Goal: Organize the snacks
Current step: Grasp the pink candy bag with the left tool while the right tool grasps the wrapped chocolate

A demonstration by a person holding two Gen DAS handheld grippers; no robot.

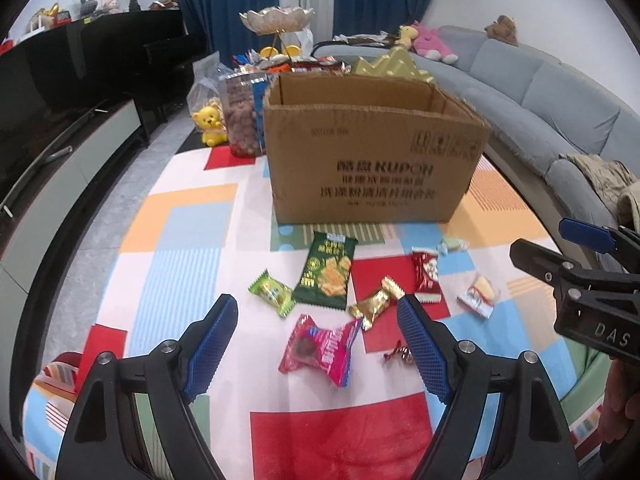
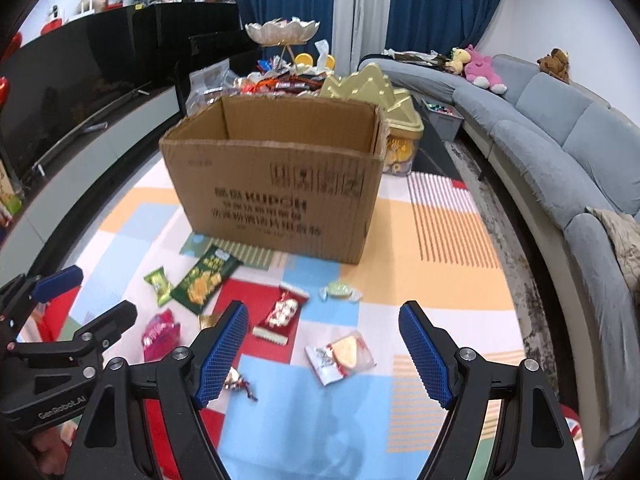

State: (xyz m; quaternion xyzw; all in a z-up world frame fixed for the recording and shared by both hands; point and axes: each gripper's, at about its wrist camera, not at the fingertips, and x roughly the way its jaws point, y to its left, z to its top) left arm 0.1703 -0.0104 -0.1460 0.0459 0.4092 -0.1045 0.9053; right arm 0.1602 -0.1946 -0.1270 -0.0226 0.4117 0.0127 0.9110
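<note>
**Snacks scattered in front of an open cardboard box, both tools held open**

The left tool [image 1: 316,312] stands wide open with nothing between its blue pads, low in the left wrist view above a pink wrapped snack [image 1: 320,346] whose long axis runs from left to upper right. The right tool [image 2: 322,322] is equally wide open and empty, at the bottom of the right wrist view.

The snacks lie loose on a colourful patchwork cloth [image 1: 180,224] covering the desk, in the centre of the left view. A dark green packet [image 1: 325,272] lies lengthwise toward the box, its top edge pointing up the frame; its printing is too small to read. Left of it sits a light green candy [image 1: 272,292], tilted diagonally. A gold candy [image 1: 376,302] slants up to the right, touching the left tool's right pad in the picture. A red packet [image 1: 426,278] lies nearly upright in the frame, and a clear-wrapped pale snack [image 2: 340,356] lies between the right tool's fingers in the right view. A small pale green candy [image 2: 340,292] lies crosswise nearer the box.

The cardboard box [image 1: 372,160] stands open-topped behind them, upper centre, printed "KUPOH" with Chinese lines beneath. The left tool's body reads "GenRobot.AI" in the right view.
</note>
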